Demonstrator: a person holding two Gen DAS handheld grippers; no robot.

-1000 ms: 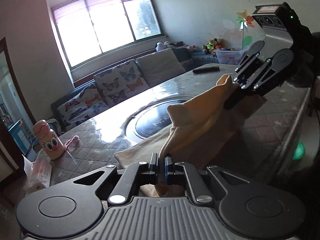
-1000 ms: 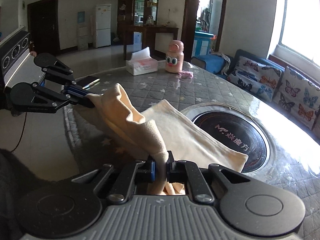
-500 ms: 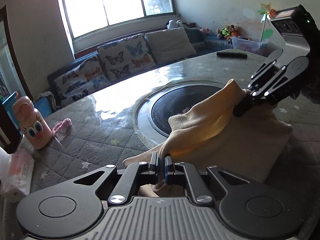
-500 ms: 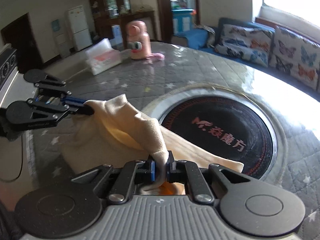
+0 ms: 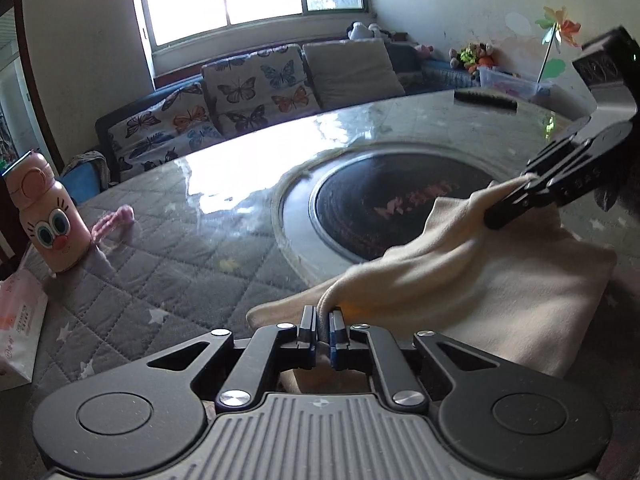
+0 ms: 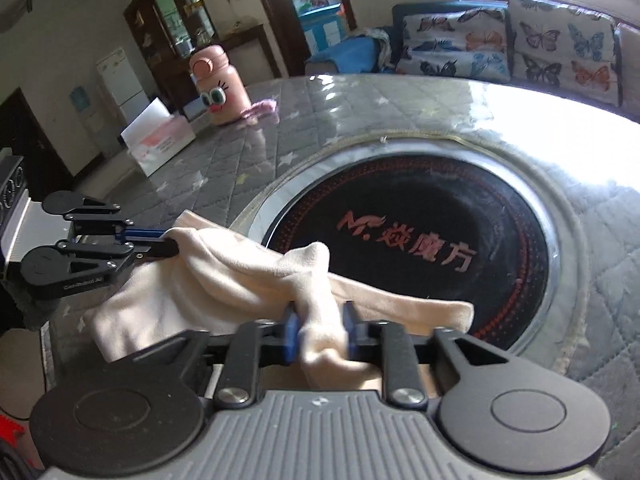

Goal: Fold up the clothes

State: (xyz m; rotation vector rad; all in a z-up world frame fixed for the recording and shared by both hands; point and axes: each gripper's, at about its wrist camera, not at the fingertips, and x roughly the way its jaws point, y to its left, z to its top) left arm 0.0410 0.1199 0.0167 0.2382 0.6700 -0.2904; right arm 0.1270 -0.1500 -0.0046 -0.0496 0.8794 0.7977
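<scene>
Both tongs pinch the cream cloth (image 6: 224, 280): left gripper (image 5: 323, 334) clamps one corner, right gripper (image 6: 320, 338) the other, above the quilted table (image 5: 168, 264) beside the dark round hob (image 6: 420, 248). Best carry both corners level, lay edge onto edge, then release together

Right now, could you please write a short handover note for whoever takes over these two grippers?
Left gripper: shut on one corner of the cream cloth.
Right gripper: fingers pinch the other corner, bunched between them.
Cloth: lower layer flat on the quilted table, near edge of the round black hob; the held edge is lifted over it.
Done: edge raised and carried over.
Left: lay it down, release, smooth, likely fold again.
</scene>
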